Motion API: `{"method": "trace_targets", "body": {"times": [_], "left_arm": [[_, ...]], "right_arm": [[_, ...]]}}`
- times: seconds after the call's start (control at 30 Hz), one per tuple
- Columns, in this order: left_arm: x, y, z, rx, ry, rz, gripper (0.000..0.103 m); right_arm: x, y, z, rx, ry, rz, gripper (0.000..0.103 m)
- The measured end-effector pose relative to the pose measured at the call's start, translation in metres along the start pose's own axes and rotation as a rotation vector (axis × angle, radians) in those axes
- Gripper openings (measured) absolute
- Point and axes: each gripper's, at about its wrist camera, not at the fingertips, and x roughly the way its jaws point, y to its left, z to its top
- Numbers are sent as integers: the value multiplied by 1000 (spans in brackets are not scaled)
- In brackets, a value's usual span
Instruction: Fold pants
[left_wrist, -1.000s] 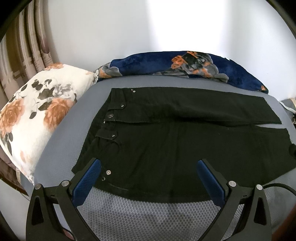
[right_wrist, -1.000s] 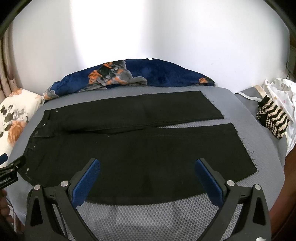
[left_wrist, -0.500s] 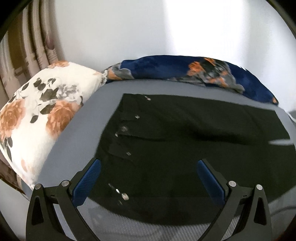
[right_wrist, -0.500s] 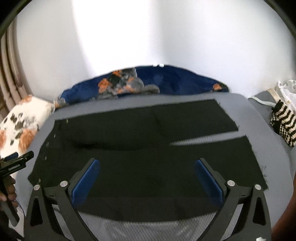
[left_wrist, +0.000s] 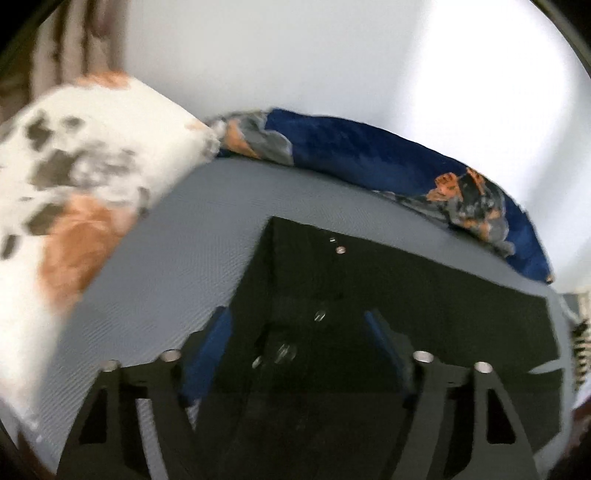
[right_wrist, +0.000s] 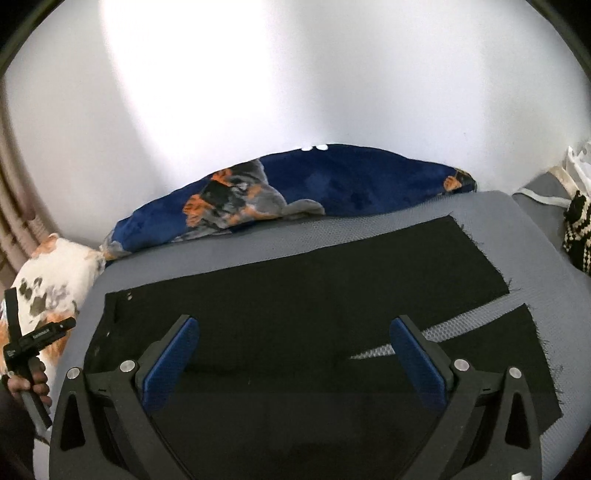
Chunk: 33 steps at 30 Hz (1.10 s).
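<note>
Black pants (right_wrist: 295, 306) flat on grey bed (right_wrist: 258, 243), waistband at 9 o'clock with rivets (left_wrist: 340, 250) showing, frayed leg ends at 3 o'clock, a sliver of bed bare between the legs. Left tool (left_wrist: 299, 343) low over the waistband, blue pads (left_wrist: 207, 354) partly apart with cloth between but no grip to be made out through the blur; right tool (right_wrist: 295, 354) spread wide over the near leg, holding nothing. Floral pillow (left_wrist: 74, 184) at 9 o'clock, navy blanket (right_wrist: 332, 188) bunched along the wall at 12.
</note>
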Motion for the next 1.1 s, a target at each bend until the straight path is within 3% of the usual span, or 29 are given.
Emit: {"method": "trace_targets", "body": {"times": [0.17,0.4,0.57,0.63,0.73,0.93,1.1], "left_arm": [[56,25,31,-80,103,-158,51],[114,52,50,-115,206,-222,51],[138,60,54,-148,269,-346,50],[141,59,57,-155,283,-384,38],[141,53,65,-123,279,-397,30],[164,44,83,-123,296,-394,30],[185,49,86,-253,297,-384,30]], "right_arm": [[34,13,13,-31,57,-4,103],[95,47,37,-79,142,41,103],[136,70,53,-109,185,81,103],[151,80,57,-129,198,104,103],[171,95,62,-178,205,144,103],[206,118,66,-276,246,211,103],[229,124,66,-373,280,265,103]]}}
